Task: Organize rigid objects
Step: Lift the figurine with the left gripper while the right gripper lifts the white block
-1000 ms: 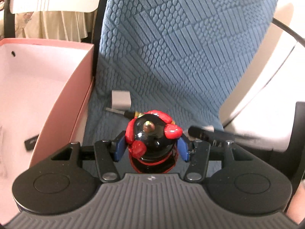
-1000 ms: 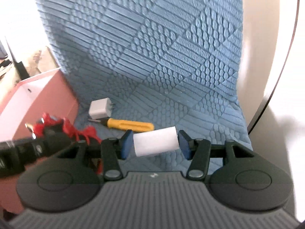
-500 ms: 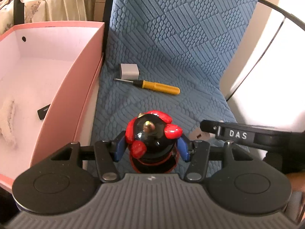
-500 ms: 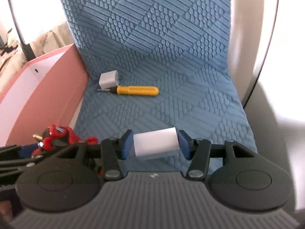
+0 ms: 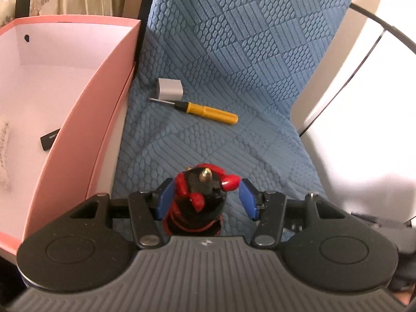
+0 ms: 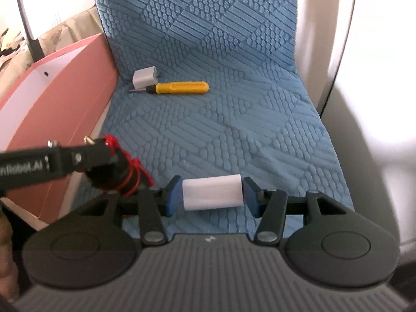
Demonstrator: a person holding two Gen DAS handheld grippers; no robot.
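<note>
Left tongs (image 5: 205, 199) grip a black-and-red figurine (image 5: 200, 202) at lower centre of the left wrist view, blue pads against its sides, above the blue quilted seat cover (image 5: 234, 65). Right tongs (image 6: 212, 193) grip a white cylinder (image 6: 212, 192) endwise, lower centre of the right wrist view. Pink box (image 5: 98, 109) stands at left edge, touching the cover; a small black item (image 5: 49, 140) lies inside it. Mid-frame on the cover: grey charger cube (image 5: 170, 89), and just below it a yellow-handled screwdriver (image 5: 208, 111), tip toward the box.
</note>
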